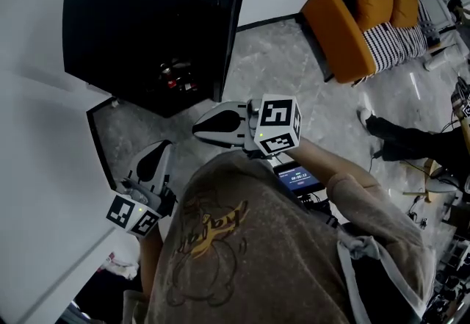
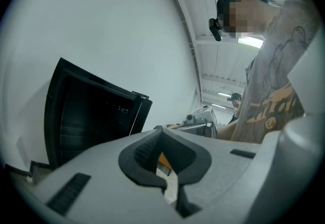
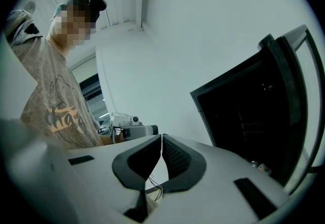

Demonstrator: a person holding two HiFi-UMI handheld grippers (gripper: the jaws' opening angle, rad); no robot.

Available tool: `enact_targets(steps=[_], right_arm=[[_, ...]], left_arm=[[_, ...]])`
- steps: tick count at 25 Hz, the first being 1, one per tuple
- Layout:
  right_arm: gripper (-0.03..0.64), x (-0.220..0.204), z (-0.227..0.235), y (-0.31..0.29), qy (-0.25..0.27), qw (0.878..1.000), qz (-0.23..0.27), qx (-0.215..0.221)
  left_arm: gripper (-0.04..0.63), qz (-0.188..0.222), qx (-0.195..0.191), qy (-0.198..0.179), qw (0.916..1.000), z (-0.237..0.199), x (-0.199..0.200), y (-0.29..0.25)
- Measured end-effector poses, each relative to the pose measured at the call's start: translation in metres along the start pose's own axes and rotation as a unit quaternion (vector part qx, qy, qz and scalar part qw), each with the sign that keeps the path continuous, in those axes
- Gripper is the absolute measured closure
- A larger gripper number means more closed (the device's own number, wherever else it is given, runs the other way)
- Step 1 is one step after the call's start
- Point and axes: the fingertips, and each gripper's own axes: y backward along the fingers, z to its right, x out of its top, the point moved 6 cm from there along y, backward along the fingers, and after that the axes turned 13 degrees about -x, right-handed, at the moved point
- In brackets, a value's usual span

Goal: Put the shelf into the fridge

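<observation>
Where fridge [image 1: 125, 21] stands open, orange sofa [image 1: 339, 30] well apart

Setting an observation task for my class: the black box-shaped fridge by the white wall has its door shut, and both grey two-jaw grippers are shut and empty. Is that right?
One thing is wrong: the black box-shaped fridge has its door open, not shut, as the head view shows. The rest holds: the left gripper and the right gripper are both shut and empty.

Shirt print [image 1: 213, 223] illegible, small screen [image 1: 297, 178] digits too blurred
</observation>
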Motion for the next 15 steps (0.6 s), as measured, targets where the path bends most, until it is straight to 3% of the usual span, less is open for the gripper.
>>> enact_targets(steps=[9, 15], right_arm=[[0.594, -0.001, -0.008, -0.008, 0.009, 1.0, -0.01, -0.001], [0.595, 0.002, -0.005, -0.013, 0.011, 1.0, -0.012, -0.005]], left_arm=[[0.591, -0.018, -0.016, 0.006, 0.9997, -0.001, -0.01, 0.002], [0.582, -0.1, -0.063, 0.008, 0.993, 0.007, -0.024, -0.004]])
